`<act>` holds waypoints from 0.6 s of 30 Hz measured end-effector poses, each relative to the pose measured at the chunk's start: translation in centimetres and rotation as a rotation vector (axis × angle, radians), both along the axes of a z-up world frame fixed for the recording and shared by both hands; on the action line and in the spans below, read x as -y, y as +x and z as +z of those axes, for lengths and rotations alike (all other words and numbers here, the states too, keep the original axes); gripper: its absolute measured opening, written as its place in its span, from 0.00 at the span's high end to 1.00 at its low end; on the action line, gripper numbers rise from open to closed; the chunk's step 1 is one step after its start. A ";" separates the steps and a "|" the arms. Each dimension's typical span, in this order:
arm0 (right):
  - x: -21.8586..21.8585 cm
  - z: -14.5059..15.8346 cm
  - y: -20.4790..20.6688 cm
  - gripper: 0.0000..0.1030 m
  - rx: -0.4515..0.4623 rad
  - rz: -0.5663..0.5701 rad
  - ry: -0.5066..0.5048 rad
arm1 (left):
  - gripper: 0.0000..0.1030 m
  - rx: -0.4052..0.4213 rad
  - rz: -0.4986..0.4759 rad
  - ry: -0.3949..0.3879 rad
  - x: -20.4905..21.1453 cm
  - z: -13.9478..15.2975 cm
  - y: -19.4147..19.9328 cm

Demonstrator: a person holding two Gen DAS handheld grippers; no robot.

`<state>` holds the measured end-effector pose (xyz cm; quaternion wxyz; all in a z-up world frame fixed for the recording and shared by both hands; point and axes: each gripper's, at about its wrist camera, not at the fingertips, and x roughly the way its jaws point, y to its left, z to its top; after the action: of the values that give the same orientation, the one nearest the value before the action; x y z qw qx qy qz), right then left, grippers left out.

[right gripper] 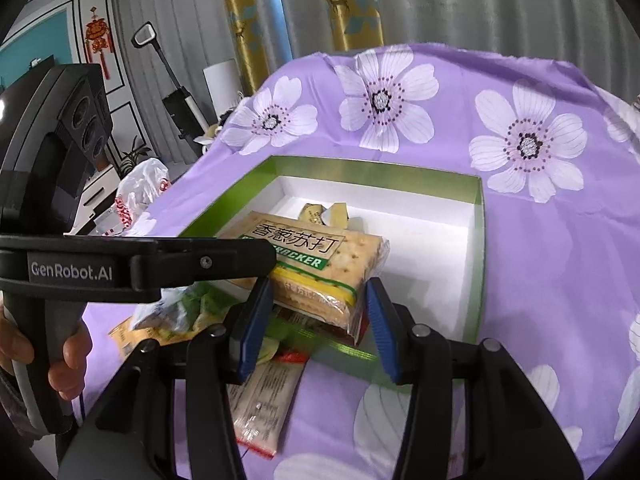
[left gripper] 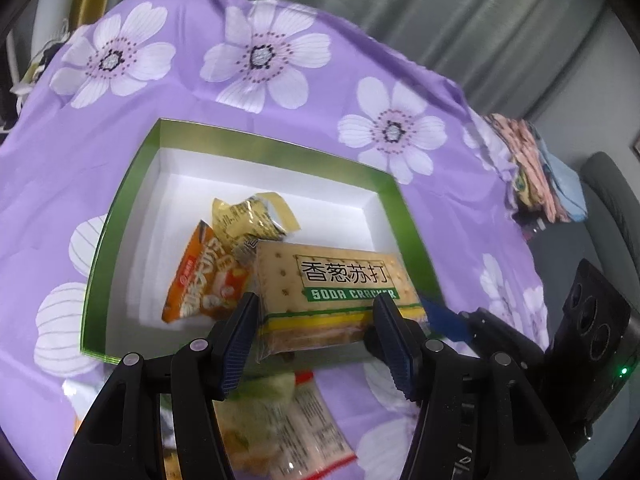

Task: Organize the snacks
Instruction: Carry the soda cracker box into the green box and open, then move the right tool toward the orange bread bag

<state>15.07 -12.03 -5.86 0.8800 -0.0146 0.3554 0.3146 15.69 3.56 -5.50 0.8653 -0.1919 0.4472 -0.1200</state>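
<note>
A soda cracker pack hangs tilted over the near edge of a green-rimmed box with a white inside. My left gripper is shut on its long sides. My right gripper is shut on the near end of the same pack, and one of its blue fingertips shows in the left wrist view. One black finger of the left gripper reaches in from the left. Inside the box lie an orange packet and a yellow packet, partly hidden by the pack.
Loose snacks lie on the purple flowered cloth in front of the box: a white packet with a red edge and a green packet. A person's hand grips the left handle. Folded cloths sit at the table's far right.
</note>
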 end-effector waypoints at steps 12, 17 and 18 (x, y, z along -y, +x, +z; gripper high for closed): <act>1.8 0.0 -0.8 0.42 -0.008 -0.071 0.015 | 0.24 0.015 0.064 0.033 -2.5 1.2 -1.6; 3.4 0.3 -3.2 0.39 -0.011 -0.072 0.031 | 0.24 0.014 0.084 0.027 -4.0 1.9 -3.9; 3.6 0.3 -3.8 0.39 -0.013 -0.072 0.029 | 0.24 0.013 0.090 0.027 -4.3 2.0 -4.3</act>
<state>11.28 -15.62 -5.53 0.8885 0.0130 0.3571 0.2878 11.39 7.82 -3.46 0.8751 -0.1994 0.4343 -0.0760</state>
